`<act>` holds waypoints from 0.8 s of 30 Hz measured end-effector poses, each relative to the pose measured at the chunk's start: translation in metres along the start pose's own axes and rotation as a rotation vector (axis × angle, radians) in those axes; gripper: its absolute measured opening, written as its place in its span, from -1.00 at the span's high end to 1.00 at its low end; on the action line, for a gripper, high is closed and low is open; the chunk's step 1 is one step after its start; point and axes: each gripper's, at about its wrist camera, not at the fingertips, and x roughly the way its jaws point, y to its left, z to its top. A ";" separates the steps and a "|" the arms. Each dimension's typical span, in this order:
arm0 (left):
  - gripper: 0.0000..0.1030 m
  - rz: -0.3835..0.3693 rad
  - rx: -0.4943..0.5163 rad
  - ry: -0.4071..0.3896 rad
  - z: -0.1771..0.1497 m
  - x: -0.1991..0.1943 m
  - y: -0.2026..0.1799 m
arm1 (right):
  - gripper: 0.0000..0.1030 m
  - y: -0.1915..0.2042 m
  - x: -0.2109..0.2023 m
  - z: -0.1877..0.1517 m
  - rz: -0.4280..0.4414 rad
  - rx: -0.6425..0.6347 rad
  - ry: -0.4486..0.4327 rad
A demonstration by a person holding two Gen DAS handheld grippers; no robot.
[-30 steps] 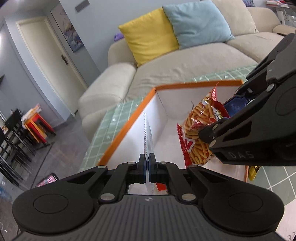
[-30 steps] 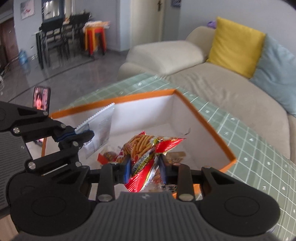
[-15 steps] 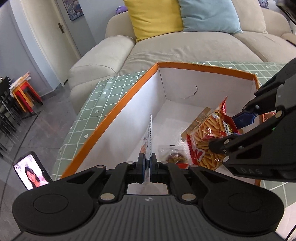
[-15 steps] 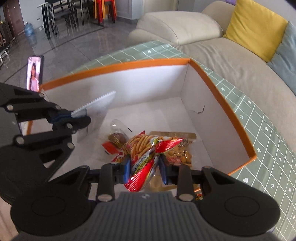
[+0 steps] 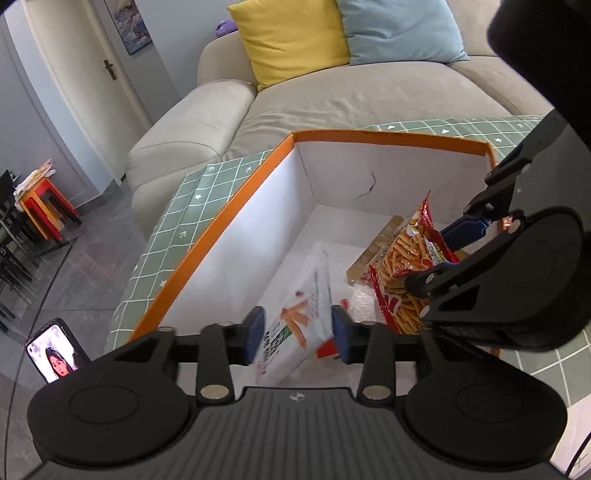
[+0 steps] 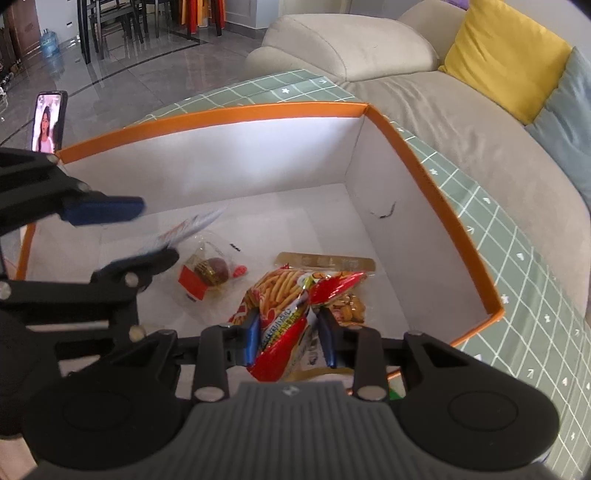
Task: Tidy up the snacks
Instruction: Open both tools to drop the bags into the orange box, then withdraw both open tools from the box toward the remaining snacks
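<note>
An orange-rimmed white box (image 5: 207, 236) stands on the green checked table; it also shows in the right wrist view (image 6: 436, 192). My left gripper (image 5: 297, 332) is open over the box, and a white snack packet (image 5: 299, 317) tilts loose between its jaws, blurred (image 6: 184, 230). My right gripper (image 6: 290, 338) is shut on a red bag of stick snacks (image 6: 284, 314), held inside the box (image 5: 402, 273). On the box floor lie a small clear packet with a brown sweet (image 6: 208, 271) and a gold-edged nut packet (image 6: 343, 284).
A beige sofa (image 5: 332, 99) with a yellow cushion (image 5: 288, 37) and a blue cushion (image 5: 399, 29) runs behind the table. A phone (image 5: 57, 350) stands at the table's left edge, also in the right wrist view (image 6: 48, 122). Chairs and stools stand far left.
My left gripper has opened and the white packet has come free, tipping flat between the jaws. Both grippers have dropped lower into the box. The right still holds the red bag.
</note>
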 end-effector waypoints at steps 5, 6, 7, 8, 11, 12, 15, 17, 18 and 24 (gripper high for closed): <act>-0.15 -0.012 -0.002 -0.004 0.002 -0.003 -0.001 | 0.32 -0.003 -0.007 -0.003 -0.017 -0.005 -0.015; -0.19 -0.002 0.008 -0.010 0.002 -0.004 -0.002 | 0.26 -0.003 -0.009 -0.004 -0.028 -0.006 -0.021; -0.26 0.006 0.016 -0.016 0.002 -0.006 -0.003 | 0.18 -0.003 -0.011 -0.004 -0.038 -0.010 -0.030; -0.28 0.012 0.021 -0.021 0.003 -0.007 -0.004 | 0.15 -0.004 -0.014 -0.004 -0.044 -0.014 -0.039; -0.40 0.024 0.025 -0.038 0.005 -0.013 -0.004 | 0.05 -0.005 -0.024 -0.005 -0.062 -0.023 -0.063; -0.42 0.024 0.021 -0.045 0.005 -0.015 -0.004 | 0.01 -0.005 -0.027 -0.005 -0.074 -0.026 -0.073; -0.46 0.014 0.006 -0.065 0.006 -0.024 -0.003 | -0.18 -0.006 -0.039 -0.007 -0.114 -0.035 -0.111; -0.46 0.005 -0.006 -0.078 0.007 -0.028 -0.004 | -0.28 -0.005 -0.048 -0.010 -0.137 -0.039 -0.136; -0.47 -0.001 -0.011 -0.085 0.007 -0.031 -0.004 | -0.30 -0.005 -0.053 -0.012 -0.151 -0.040 -0.148; -0.47 0.001 -0.055 -0.153 0.011 -0.051 -0.007 | -0.46 -0.010 -0.083 -0.024 -0.206 -0.007 -0.227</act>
